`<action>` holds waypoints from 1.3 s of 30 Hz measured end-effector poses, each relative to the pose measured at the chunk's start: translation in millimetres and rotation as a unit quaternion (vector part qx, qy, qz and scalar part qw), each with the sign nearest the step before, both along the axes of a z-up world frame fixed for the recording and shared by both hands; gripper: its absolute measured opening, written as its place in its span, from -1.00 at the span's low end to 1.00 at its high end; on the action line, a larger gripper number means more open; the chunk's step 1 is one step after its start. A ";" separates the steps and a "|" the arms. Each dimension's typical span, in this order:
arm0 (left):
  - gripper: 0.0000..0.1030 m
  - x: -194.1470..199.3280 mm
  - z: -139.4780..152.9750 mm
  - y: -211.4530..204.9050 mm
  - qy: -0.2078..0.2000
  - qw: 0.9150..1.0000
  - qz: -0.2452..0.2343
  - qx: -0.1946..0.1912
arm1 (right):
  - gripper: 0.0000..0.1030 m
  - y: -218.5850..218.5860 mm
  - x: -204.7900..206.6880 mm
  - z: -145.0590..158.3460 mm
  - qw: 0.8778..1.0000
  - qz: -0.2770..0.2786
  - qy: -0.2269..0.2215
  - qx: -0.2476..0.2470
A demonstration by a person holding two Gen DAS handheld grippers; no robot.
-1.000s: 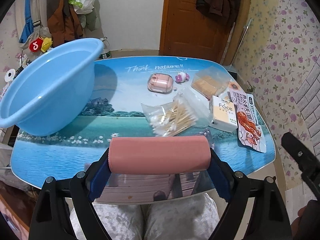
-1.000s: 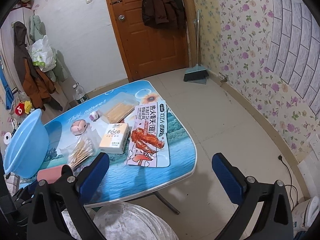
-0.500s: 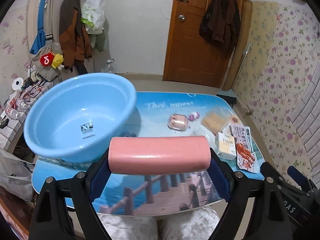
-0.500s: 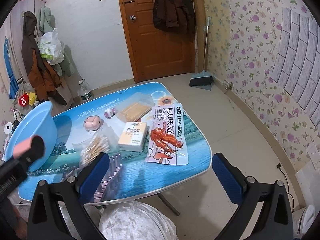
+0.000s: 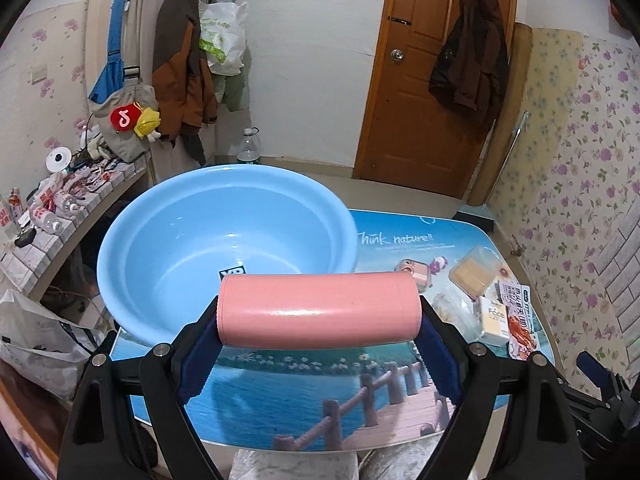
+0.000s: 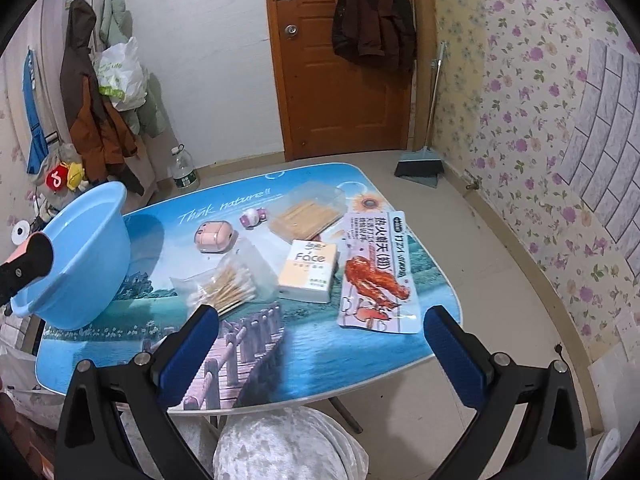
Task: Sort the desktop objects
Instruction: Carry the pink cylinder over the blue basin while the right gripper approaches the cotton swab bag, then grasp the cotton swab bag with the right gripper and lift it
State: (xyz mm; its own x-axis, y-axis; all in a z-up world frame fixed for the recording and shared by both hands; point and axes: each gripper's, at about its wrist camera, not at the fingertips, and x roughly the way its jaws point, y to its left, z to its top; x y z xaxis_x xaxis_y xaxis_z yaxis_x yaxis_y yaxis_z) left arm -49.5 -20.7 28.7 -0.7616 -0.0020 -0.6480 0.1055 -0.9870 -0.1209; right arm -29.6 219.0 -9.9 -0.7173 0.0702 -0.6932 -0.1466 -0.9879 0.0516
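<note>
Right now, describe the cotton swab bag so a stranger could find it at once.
On the printed table, look right of the blue basin. The cotton swab bag lies left of the Face tissue pack; it alone is a clear bag of thin wooden sticks.

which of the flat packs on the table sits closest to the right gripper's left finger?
The clear bag of cotton swabs; its near corner almost meets that finger, while the Face tissue pack and chicken snack pouch lie farther right.

I read "Think nature!!" printed on the table top (image 6: 224, 206). "Face" on the yellow tissue box (image 6: 307, 271). Chinese lettering on the snack packet (image 6: 378, 270), too small for me.
</note>
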 end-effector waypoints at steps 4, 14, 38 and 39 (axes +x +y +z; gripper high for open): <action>0.69 -2.8 -1.3 -11.1 0.001 1.000 0.006 -0.001 | 1.00 -13.4 -8.9 -3.9 1.000 0.018 -0.001 0.006; 0.69 -13.0 -5.8 -38.1 0.001 1.000 0.030 -0.004 | 1.00 -60.2 -44.6 -21.5 0.995 0.093 -0.018 0.010; 0.69 -43.1 -26.5 -65.1 -0.022 0.999 0.044 -0.009 | 0.70 -83.7 -114.7 -85.9 0.984 0.158 -0.075 0.022; 0.69 -43.0 -26.5 -65.7 -0.022 0.999 0.045 -0.010 | 0.61 -83.6 -115.5 -85.9 0.985 0.157 -0.073 0.022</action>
